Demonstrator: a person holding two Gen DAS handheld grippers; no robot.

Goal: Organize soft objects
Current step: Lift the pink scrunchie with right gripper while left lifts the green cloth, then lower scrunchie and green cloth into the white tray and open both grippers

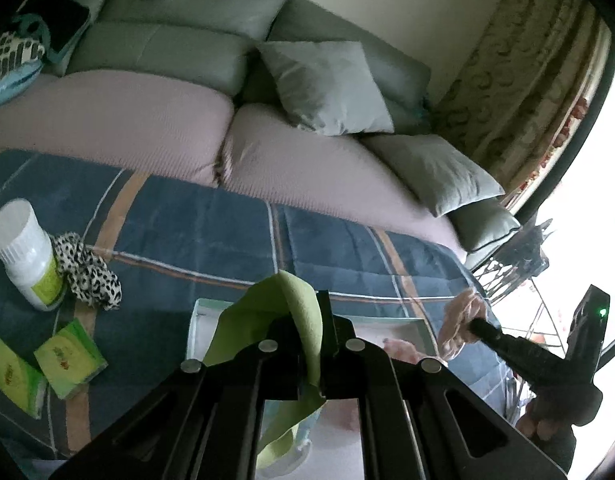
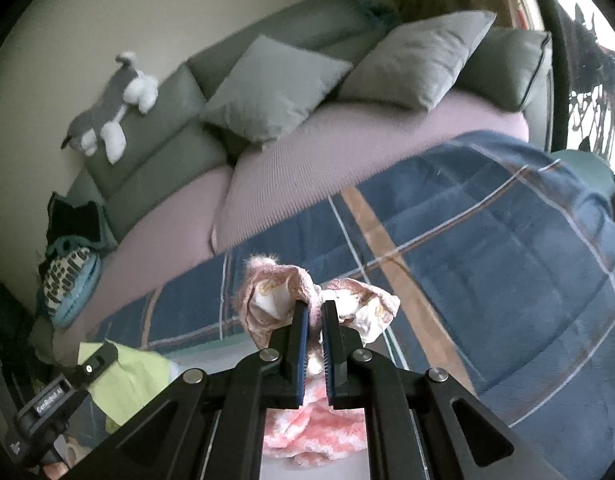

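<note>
While the thin lime-green cloth (image 1: 295, 320) hangs pinched in the left gripper (image 1: 307, 308), its long axis drooping toward 6 o'clock, the shallow pale tray (image 1: 195, 320) lies directly beneath on the blue plaid blanket (image 1: 187, 232), so lowering looks like the coming move. At 3 o'clock the right gripper (image 2: 315, 312) is clamped on a fuzzy pink knitted garment (image 2: 275, 292) over the same tray (both seem equally near). Only the left view shows the white bottle (image 1: 25, 248) at 9 o'clock; only the right shows the pink garment's cream lining.
</note>
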